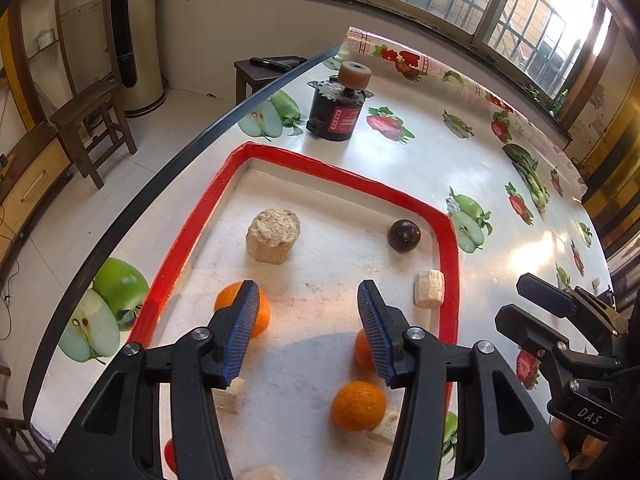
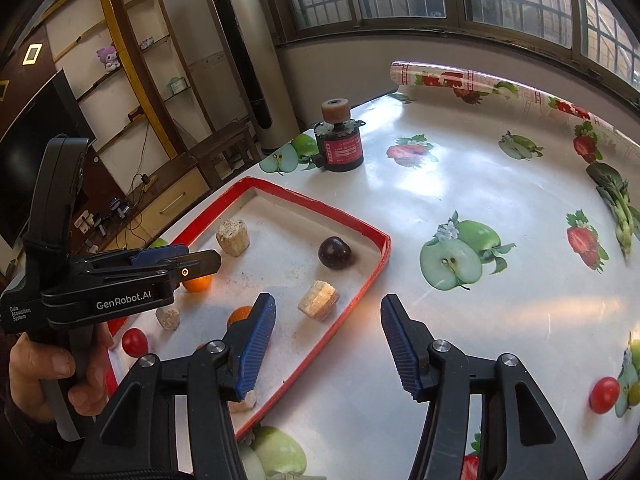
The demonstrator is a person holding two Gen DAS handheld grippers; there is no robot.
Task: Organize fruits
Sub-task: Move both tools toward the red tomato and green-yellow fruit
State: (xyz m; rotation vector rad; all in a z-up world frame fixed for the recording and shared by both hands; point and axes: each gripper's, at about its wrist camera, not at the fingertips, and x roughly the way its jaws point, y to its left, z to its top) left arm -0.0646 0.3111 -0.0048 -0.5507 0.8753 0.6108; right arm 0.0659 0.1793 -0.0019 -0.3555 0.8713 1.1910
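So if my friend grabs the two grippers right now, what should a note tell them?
Left gripper: open, nothing held, over the red-rimmed white tray.
Right gripper: open, nothing held, over the tray's right edge.
In the tray: three round oranges (one at), a dark purple round fruit, a small red tomato and pale crumbly blocks.
Left: another small red tomato sits out on the fruit-print tablecloth, right of the right gripper; probably bring it to the tray next.
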